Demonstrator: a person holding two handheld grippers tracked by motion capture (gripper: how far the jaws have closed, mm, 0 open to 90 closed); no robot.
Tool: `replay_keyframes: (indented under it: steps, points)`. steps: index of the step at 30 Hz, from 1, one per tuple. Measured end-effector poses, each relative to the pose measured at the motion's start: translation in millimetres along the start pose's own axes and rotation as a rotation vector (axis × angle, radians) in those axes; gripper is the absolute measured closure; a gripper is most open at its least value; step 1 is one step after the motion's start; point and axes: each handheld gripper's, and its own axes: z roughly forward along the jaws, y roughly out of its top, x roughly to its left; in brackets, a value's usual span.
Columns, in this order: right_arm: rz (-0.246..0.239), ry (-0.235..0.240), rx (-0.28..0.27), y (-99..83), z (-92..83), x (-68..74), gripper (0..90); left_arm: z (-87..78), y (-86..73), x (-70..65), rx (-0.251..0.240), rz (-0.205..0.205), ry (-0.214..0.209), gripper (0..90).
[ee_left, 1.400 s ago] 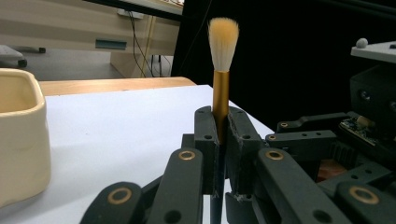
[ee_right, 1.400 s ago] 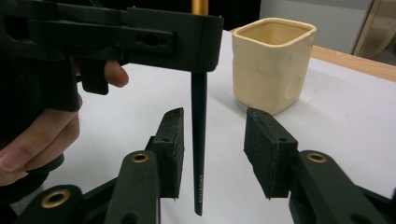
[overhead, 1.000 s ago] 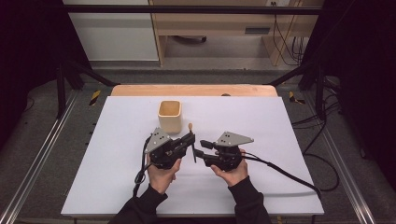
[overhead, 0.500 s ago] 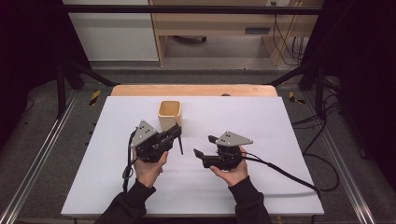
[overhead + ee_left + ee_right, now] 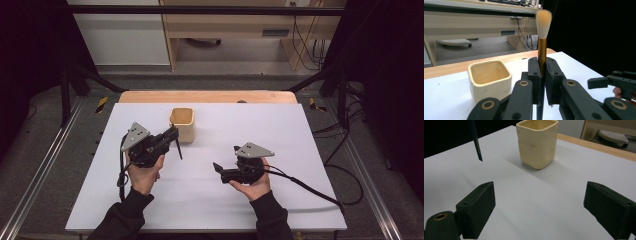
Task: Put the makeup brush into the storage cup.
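Black jaws of the left gripper (image 5: 541, 82) are clamped tight on one brush (image 5: 542, 45), gripping it at the lower part of its golden ferrule. In the left gripper view the brush stands upright between the pads, its pale tuft of bristles on top and its dark handle running down below the jaws. In the high view the left gripper (image 5: 172, 136) is held above the white surface (image 5: 210, 205) just left of the cup, with the thin handle slanting down from it, clear of the surface. The handle's pointed tip (image 5: 478, 152) hangs in the air in the right gripper view as well, left of the cup and apart from it.

One right gripper (image 5: 217, 169) sits in the person's right hand (image 5: 252, 182), low over the surface and well apart from the left one. Its jaws have just been opening and now stand wide, with nothing between them but bare surface; the right gripper view (image 5: 537, 210) shows the two pads far apart.

One cream, square-mouthed cup (image 5: 182, 122) stands upright on the surface, near its far edge, and what shows of its inside is empty (image 5: 489, 77). There are two grippers, two hands, one brush and one cup in all.
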Motion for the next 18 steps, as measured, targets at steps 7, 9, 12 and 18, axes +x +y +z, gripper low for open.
replay_keyframes:
  steps: [7, 9, 12, 18]
  points:
    - [0.027, -0.032, -0.032, -4.0, -15.8, -10.3, 8.1, -1.6, 8.7, 9.7, 0.003, -0.005, 0.011, 83.0]
    - [0.039, -0.041, -0.040, -6.0, -20.9, -14.7, 7.7, -1.6, 10.5, 12.5, 0.003, -0.008, 0.014, 83.0]
    - [0.054, -0.056, -0.056, -9.8, -28.8, -20.3, 7.6, -1.9, 13.1, 15.4, 0.001, -0.008, 0.019, 83.0]
    - [0.080, -0.085, -0.074, -18.8, -41.9, -30.9, 7.3, -0.5, 18.8, 18.0, 0.004, 0.002, 0.023, 83.0]
